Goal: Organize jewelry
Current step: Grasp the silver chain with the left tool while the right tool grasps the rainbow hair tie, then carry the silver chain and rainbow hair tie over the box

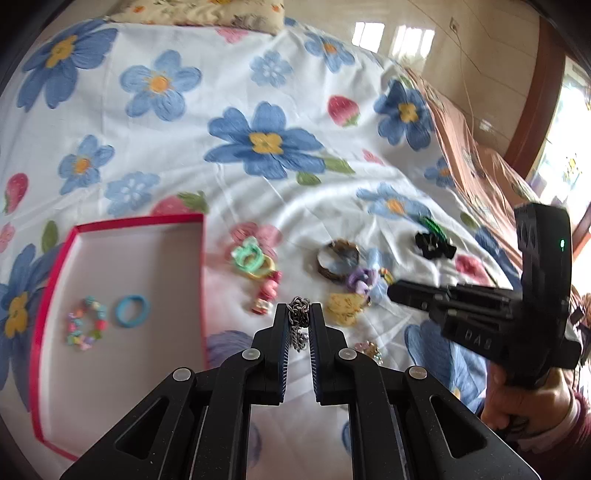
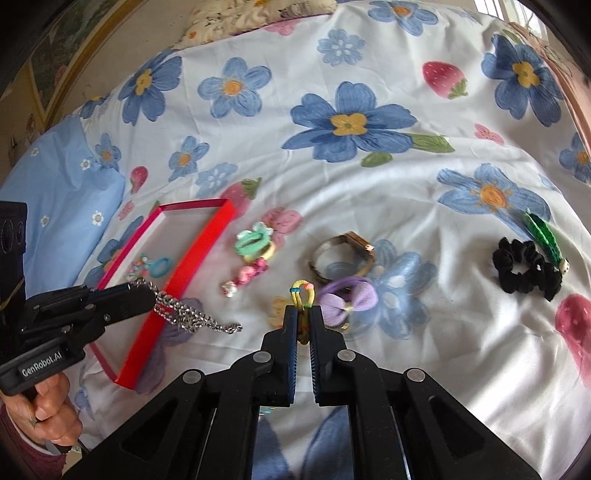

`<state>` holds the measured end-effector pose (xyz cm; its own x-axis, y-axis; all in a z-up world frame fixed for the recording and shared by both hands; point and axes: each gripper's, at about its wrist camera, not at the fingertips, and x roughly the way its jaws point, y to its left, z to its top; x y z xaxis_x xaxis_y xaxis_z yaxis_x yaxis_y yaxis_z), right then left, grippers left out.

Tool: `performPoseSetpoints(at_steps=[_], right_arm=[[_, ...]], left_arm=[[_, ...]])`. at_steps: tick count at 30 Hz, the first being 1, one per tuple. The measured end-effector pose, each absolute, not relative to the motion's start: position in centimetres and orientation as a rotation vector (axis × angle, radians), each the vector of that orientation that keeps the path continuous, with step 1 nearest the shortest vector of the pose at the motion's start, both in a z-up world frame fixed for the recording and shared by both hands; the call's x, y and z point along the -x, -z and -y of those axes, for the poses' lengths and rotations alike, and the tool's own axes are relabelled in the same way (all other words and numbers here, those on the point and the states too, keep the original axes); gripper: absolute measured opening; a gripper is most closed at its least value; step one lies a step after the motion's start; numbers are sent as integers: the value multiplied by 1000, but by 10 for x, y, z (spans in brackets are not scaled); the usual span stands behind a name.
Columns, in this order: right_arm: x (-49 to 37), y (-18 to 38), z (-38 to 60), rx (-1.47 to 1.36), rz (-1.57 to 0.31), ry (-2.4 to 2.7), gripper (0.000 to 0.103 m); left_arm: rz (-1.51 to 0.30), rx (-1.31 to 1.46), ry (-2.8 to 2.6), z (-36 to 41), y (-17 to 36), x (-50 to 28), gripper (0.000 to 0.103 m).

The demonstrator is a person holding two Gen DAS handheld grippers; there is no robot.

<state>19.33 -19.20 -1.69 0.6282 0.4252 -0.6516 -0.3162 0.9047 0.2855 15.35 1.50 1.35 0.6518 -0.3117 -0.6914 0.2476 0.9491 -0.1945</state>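
Observation:
My left gripper is shut on a silver chain and holds it above the bed, right of the red-rimmed tray. In the right wrist view the chain hangs from the left gripper over the tray's rim. The tray holds a bead bracelet and a blue ring band. My right gripper is shut on a multicoloured elastic band; it also shows in the left wrist view.
Loose on the floral sheet lie green and yellow hair ties, a pink charm, a bangle watch, a purple hair tie, a black scrunchie and a green clip. A pillow lies at the back.

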Motion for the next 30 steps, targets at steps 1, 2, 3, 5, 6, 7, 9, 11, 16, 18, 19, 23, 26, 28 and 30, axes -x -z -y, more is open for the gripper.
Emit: performPoseSetpoints(at_steps=[1,2,3,5,6,7,9,11,16,18,19,23,26,28,30], right_arm=[[-192,15,187,-144,-780,-438,5],[-191,13,182,-141,-777,-449,5],[-190,11,177,-136,-775,-461,5],[-189,8,167,-131,-772,-484,5],[-189,6,161,-130,-771,-500,5],[-189,5,157,-128,-771,-511,5],[-189,2,144,-119,-770,-539,5],[-188,0,133,-109,-768,-563,5],[-190,-6,102,-91,-764,-620,5],[-192,-7,90,-84,-764,-643,5],[-192,-7,85,-82,-764,-651,5],[-196,-7,61,-71,-769,-691,5],[-200,-4,44,-59,-782,-714,5],[-204,1,32,-54,-798,-730,5],[-208,6,21,-39,-812,-739,5]], left_arm=[[-794,91,312,-19,-16,-151,8],[-783,101,303,-25,-19,-147,8],[-775,110,295,-31,-21,-143,8],[-764,122,285,-39,-25,-138,8],[-757,131,274,-45,-27,-134,8],[-751,138,267,-50,-29,-132,8],[-745,149,260,-57,-31,-129,8],[-737,166,243,-68,-33,-124,8],[-719,191,200,-94,-39,-118,8],[-716,196,186,-102,-40,-116,8],[-714,201,171,-108,-40,-114,8],[-724,220,139,-123,-36,-115,8],[-732,234,125,-132,-32,-117,8],[-741,247,115,-138,-28,-119,8],[-749,254,109,-144,-25,-123,8]])
